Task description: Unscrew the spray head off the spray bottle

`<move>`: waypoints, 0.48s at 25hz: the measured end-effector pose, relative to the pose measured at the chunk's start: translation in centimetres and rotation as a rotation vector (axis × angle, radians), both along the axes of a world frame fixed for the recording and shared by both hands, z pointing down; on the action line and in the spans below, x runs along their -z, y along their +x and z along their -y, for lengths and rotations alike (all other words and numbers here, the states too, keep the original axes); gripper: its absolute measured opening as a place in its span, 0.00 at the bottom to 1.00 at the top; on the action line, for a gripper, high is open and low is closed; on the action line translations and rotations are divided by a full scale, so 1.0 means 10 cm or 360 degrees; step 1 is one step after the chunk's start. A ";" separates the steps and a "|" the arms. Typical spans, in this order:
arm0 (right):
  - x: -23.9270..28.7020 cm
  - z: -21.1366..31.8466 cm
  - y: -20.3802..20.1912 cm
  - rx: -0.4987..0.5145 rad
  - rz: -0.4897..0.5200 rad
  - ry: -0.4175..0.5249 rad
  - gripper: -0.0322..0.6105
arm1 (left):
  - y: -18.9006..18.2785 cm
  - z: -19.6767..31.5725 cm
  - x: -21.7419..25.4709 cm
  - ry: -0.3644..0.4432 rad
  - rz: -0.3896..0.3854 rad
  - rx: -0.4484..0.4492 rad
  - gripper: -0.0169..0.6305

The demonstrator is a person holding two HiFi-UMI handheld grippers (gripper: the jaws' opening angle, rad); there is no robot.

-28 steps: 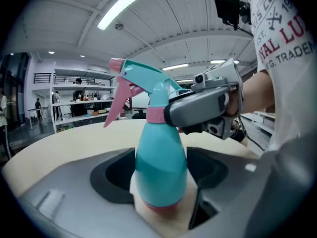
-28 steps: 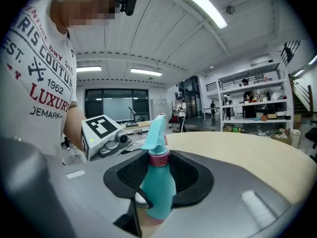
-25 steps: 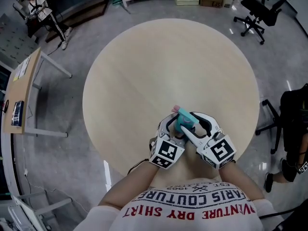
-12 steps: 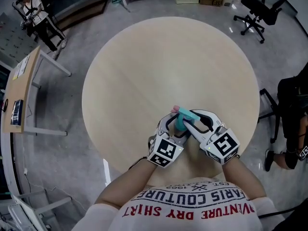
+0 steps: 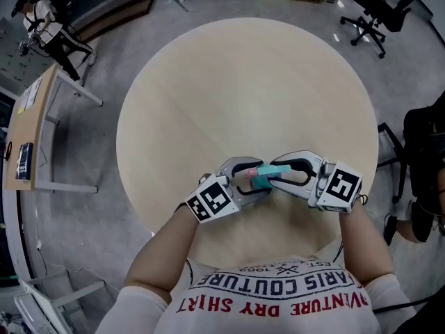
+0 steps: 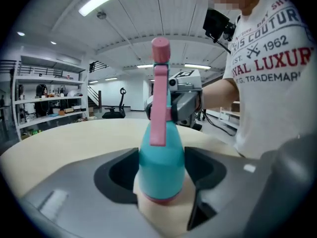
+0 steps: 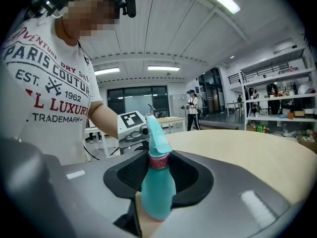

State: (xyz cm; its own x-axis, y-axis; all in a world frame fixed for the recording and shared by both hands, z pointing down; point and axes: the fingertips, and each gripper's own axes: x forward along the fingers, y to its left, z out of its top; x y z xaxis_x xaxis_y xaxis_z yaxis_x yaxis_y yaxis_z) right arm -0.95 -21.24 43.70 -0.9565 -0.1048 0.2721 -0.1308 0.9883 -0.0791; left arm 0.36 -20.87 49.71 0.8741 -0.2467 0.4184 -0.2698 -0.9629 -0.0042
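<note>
While the person holds a gripper in each hand, the bottle [image 5: 261, 179] stands upright between them, over the near side of the round table [image 5: 243, 82]. The two grippers point at each other from left and right.

The left gripper [image 6: 161, 155] is clamped on the fat blue-green body of the bottle. Its jaws stand wide, one pad on each side, and they have just been closing in on it. The pink trigger [image 6: 158, 108] faces this gripper.

The right gripper [image 7: 156, 158] is clamped higher up, on the pink ring [image 7: 158, 161] at the bottom of the head [image 7: 154, 130]. Its jaws sit closer together, and they too have just been closing, with the ring between them.

The head is on the bottle, and its blue-green top reaches out toward the right gripper. Whether the bottom of the bottle touches the table I cannot tell.

The person's white shirt [image 5: 278, 298] with red letters shows at the bottom of the head view. A black chair [image 5: 379, 9] stands on the grey floor [image 5: 83, 158] — well past the table.
</note>
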 end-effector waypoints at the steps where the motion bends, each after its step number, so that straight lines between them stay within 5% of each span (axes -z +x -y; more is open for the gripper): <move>1: 0.00 0.00 0.00 -0.0029 0.0006 -0.0005 0.26 | -0.01 0.00 0.00 0.0004 -0.0002 0.0014 0.47; 4: 0.02 0.03 0.02 -0.0200 0.0057 -0.0032 0.29 | -0.02 0.03 0.00 0.0028 -0.0011 0.0127 0.47; 12: -0.09 0.12 0.30 -0.0845 0.0096 -0.0024 0.35 | 0.00 0.17 -0.05 0.0060 -0.0027 0.0805 0.47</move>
